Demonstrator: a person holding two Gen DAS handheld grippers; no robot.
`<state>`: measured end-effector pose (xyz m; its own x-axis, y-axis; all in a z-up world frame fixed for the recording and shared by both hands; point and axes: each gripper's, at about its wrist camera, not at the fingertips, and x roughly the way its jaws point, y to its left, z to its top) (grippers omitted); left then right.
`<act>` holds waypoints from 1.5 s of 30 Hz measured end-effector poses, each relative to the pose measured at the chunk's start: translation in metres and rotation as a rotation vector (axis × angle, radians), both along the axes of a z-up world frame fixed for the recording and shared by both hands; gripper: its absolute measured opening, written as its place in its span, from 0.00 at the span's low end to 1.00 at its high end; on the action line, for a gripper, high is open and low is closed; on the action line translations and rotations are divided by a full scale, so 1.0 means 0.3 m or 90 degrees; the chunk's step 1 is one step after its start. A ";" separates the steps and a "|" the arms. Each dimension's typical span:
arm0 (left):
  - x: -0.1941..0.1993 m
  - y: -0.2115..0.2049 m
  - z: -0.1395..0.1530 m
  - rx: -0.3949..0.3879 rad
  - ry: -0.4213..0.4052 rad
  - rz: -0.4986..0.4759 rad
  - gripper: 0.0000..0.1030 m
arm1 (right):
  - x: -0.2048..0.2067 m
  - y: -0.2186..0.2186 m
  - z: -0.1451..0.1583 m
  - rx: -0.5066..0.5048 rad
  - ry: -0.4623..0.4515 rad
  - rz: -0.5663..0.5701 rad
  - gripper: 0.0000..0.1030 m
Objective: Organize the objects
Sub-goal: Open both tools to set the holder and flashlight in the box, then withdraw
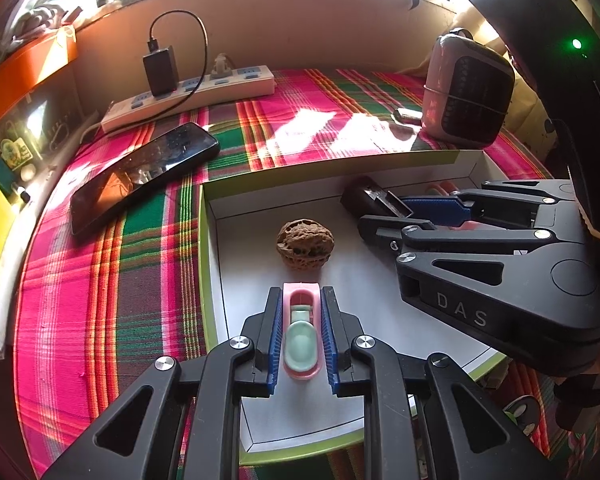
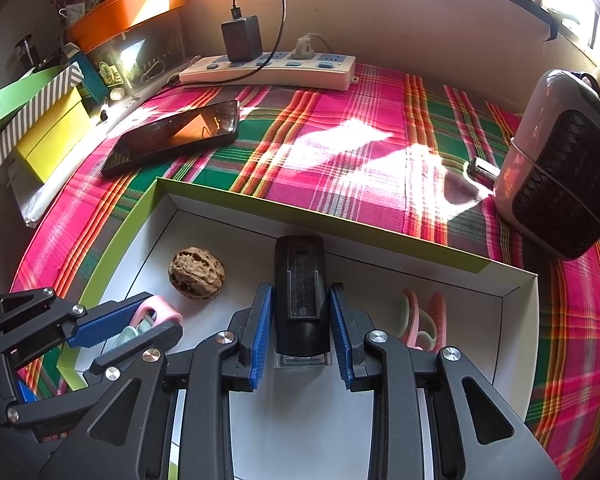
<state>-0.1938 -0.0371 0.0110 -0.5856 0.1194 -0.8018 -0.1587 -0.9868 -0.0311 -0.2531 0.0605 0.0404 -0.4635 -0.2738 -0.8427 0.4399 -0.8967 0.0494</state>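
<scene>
A white box with a green rim (image 1: 340, 168) (image 2: 340, 224) lies on the plaid cloth. Inside it sit a walnut (image 1: 305, 248) (image 2: 197, 278) and a pink and mint clip (image 2: 420, 320) at the right. My left gripper (image 1: 301, 294) (image 2: 156, 316) is shut on a small pink and mint clip (image 1: 301, 332), low over the box floor near the walnut. My right gripper (image 2: 300, 288) (image 1: 384, 216) straddles a black oblong block with a clear end (image 2: 299, 312) (image 1: 364, 196). The block lies on the box floor, with thin gaps between it and the pads.
A dark phone (image 1: 140, 176) (image 2: 176, 136) lies left of the box. A power strip with a charger (image 1: 188, 92) (image 2: 268, 68) runs along the back wall. A small pink heater (image 1: 468, 92) (image 2: 560, 168) stands at the right, a metal piece (image 2: 482, 170) beside it. Stacked boxes (image 2: 48, 140) line the left edge.
</scene>
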 end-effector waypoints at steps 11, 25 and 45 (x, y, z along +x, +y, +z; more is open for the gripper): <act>0.009 0.006 0.004 0.006 -0.002 -0.004 0.23 | 0.008 0.015 0.019 -0.011 0.008 -0.013 0.39; 0.052 -0.010 0.049 0.008 0.012 0.014 0.28 | 0.073 0.065 0.070 -0.028 0.031 -0.028 0.44; 0.188 -0.025 0.123 0.019 0.047 0.033 0.28 | 0.239 0.158 0.164 -0.049 0.082 -0.052 0.46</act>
<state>-0.1374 -0.0447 0.0480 -0.6488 0.1101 -0.7530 -0.1098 -0.9927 -0.0505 -0.1813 0.1080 0.0895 -0.5901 -0.2916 -0.7529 0.3721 -0.9258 0.0668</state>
